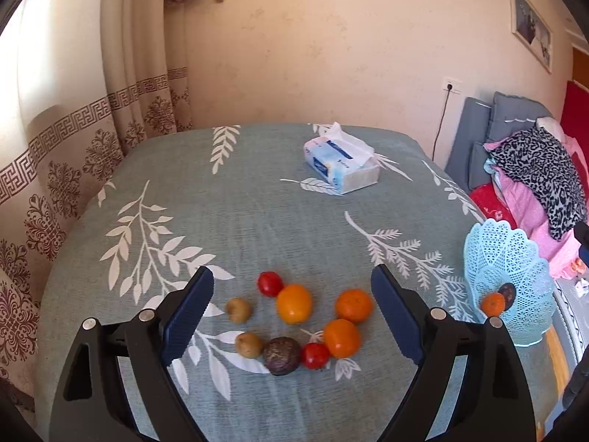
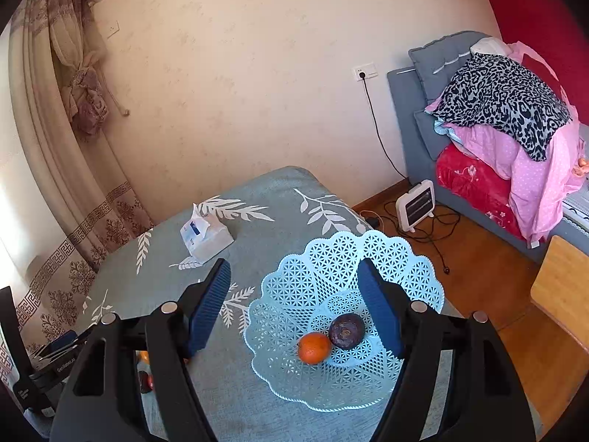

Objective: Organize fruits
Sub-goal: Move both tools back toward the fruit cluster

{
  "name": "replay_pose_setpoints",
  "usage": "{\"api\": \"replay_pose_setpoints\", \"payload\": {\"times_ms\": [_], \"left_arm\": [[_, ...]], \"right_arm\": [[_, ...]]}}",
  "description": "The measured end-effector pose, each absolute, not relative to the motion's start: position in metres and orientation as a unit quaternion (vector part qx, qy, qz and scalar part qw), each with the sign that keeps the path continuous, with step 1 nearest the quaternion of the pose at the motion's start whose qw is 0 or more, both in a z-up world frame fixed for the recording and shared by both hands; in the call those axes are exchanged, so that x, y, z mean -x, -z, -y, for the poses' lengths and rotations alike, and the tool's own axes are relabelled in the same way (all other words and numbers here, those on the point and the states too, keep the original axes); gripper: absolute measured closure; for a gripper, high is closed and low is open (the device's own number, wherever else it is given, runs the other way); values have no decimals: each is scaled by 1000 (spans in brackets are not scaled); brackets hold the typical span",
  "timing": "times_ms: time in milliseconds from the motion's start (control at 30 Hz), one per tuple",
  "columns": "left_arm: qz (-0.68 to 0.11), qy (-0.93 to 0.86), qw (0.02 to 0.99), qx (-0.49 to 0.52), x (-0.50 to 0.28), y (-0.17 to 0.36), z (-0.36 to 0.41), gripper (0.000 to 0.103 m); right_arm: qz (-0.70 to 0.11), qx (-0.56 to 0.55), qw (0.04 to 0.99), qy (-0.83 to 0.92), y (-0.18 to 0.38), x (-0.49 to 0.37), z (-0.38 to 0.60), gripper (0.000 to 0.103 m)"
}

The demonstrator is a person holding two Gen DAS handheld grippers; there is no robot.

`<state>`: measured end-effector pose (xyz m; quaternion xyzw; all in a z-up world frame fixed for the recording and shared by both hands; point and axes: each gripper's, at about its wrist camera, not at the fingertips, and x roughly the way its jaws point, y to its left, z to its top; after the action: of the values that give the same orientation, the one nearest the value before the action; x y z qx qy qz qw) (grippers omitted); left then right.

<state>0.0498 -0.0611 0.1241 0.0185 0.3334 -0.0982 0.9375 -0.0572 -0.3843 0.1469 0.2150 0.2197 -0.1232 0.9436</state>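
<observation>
Overhead, the left gripper [image 1: 292,309] is held apart above loose fruits [image 1: 294,304]. The right gripper [image 2: 294,307] is likewise spread, empty, over the blue basket [image 2: 294,269]. A leaf-patterned tablecloth [image 1: 257,221] is seen beneath.

Brightness: both views bright, warm daylight, colours a little washed.
Light source: the curtain [image 1: 73,169] at the left, overexposed to near white along the left edge in both views.
Shadows: soft, short ones under the fruits [image 1: 294,304] on the tablecloth [image 1: 257,202]; a faint grey shadow on the curtain's lower part.
Glare: the lace basket [image 2: 331,258] glows pale at its rim.
Sharpness: centre crisp; slight softness toward the rims.
Distortion: strong fisheye bend; table edges curve, black vignette fills the corners.
</observation>
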Motion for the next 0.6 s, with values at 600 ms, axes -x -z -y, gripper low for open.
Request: {"api": "replay_pose_setpoints", "payload": {"times_ms": [600], "left_arm": [[-401,35,915,24,-84,-58,6,24]], "right_arm": [[-264,-184,943,89,-123,36,351,30]]}}
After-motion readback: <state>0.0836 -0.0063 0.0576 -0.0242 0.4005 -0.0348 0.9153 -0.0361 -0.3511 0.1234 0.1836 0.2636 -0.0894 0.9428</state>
